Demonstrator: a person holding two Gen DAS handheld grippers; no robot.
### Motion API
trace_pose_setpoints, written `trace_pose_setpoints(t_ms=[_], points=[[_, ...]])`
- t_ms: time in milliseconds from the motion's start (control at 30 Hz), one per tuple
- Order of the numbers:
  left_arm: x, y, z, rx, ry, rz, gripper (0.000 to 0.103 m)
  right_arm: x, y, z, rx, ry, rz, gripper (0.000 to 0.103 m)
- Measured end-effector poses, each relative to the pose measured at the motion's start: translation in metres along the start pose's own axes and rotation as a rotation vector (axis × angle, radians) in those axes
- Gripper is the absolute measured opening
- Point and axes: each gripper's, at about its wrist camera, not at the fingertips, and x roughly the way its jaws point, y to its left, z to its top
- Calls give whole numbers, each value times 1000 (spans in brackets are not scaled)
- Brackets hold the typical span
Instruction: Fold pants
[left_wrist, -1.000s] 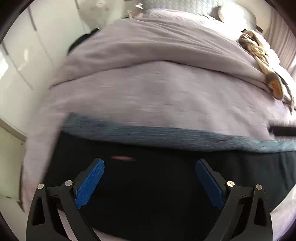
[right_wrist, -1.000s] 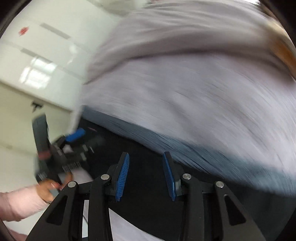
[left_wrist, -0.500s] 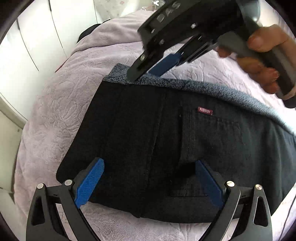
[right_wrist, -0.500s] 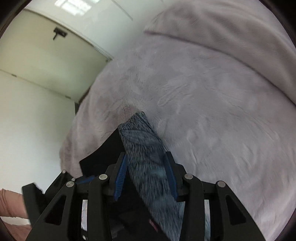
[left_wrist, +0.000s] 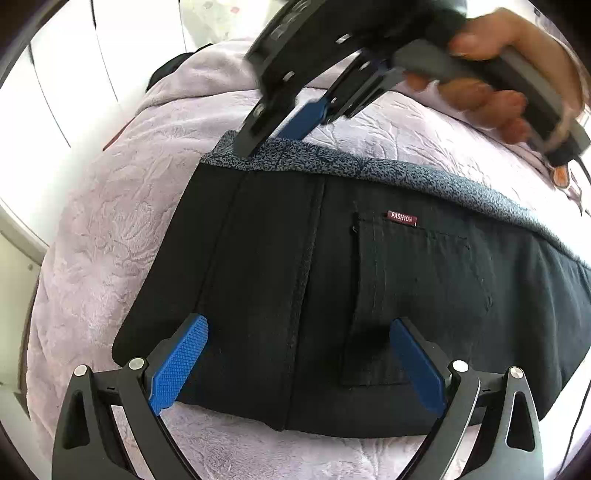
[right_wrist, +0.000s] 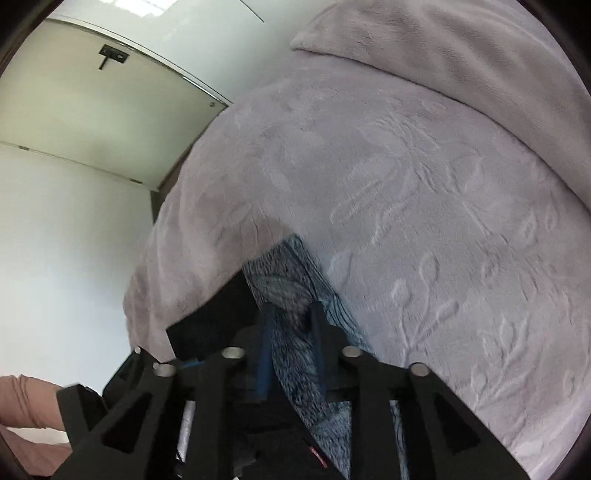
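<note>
Matt black cloth pants (left_wrist: 369, 295), speckled fleecy lining (right_wrist: 291, 295); plush embossed lilac blanket (left_wrist: 110, 221)

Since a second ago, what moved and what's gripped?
Both grippers swung down over the pants. The right gripper came onto the fuzzy blue-grey lining edge and narrowed around it; a firm pinch isn't clear. The left gripper stays wide open above the black fabric. Pants remain flat on the blanket.

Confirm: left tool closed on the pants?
No. The left tool is spread wide open over the black pants, its blue pads well apart and pinching no fabric.
</note>
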Motion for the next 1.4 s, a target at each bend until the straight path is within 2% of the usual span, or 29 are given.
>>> trace_pose_setpoints(t_ms=[67,133,200,267,333,400,433,500,533,567,633,700,767,833,867,933,967,1033,1067,1100,1133,1167,1233,1267,1300,1333,1400], points=[[-2,-2,-3,0,2,6,100,13,-1,4,-14,47,-31,38],[-9,-1,-2,-34,7,-2,100,19,2,5,-2,41,-29,16],[-17,5,-2,-86,-1,-21,100,12,17,6,-42,-4,-37,10],[-16,9,0,-103,4,-35,100,1,33,10,-99,-23,-32,10],[-9,8,2,-78,20,-25,100,0,35,19,-106,-27,-54,9],[-10,4,7,-48,36,-9,100,20,26,24,-80,4,-146,14],[-15,4,12,-45,41,-9,100,29,20,24,-53,13,-154,16],[-29,6,25,-60,14,-22,100,17,12,18,38,-80,-126,18],[-34,9,37,-69,-7,-34,100,-3,11,11,69,-155,-112,19],[-34,11,48,-73,-17,-37,100,-16,9,6,84,-195,-121,23],[-27,9,72,-65,-28,-34,100,-60,-1,-19,160,-277,-201,31],[-10,5,91,-46,-23,-2,100,-89,-8,-51,205,-304,-241,32],[20,4,105,-46,1,49,100,-112,-19,-91,255,-328,-243,32],[57,12,115,-67,50,139,100,-112,-28,-138,348,-316,-228,32],[64,18,114,-74,59,158,101,-107,-38,-159,398,-292,-222,32],[77,33,122,-129,102,135,102,-87,-58,-198,478,-224,-278,32],[74,35,125,-137,107,139,102,-83,-69,-219,517,-221,-319,28],[53,32,131,-103,79,188,102,-104,-79,-255,611,-351,-292,25],[44,29,132,-83,71,187,102,-119,-79,-275,673,-418,-301,30],[28,21,128,-57,68,162,102,-132,-78,-296,726,-479,-281,30],[17,15,122,-41,69,141,102,-139,-77,-315,765,-520,-223,30],[11,12,115,-31,71,127,102,-141,-73,-342,823,-556,-131,30],[3,-12,91,8,108,104,102,-135,-61,-386,920,-595,-8,30],[6,-19,81,23,135,103,102,-129,-56,-398,952,-602,37,30],[16,-25,66,41,178,112,102,-114,-47,-422,1013,-604,117,30],[23,-26,58,35,185,109,102,-97,-37,-434,1052,-597,162,30],[23,-23,48,3,146,88,103,-74,-33,-450,1111,-588,205,30]])
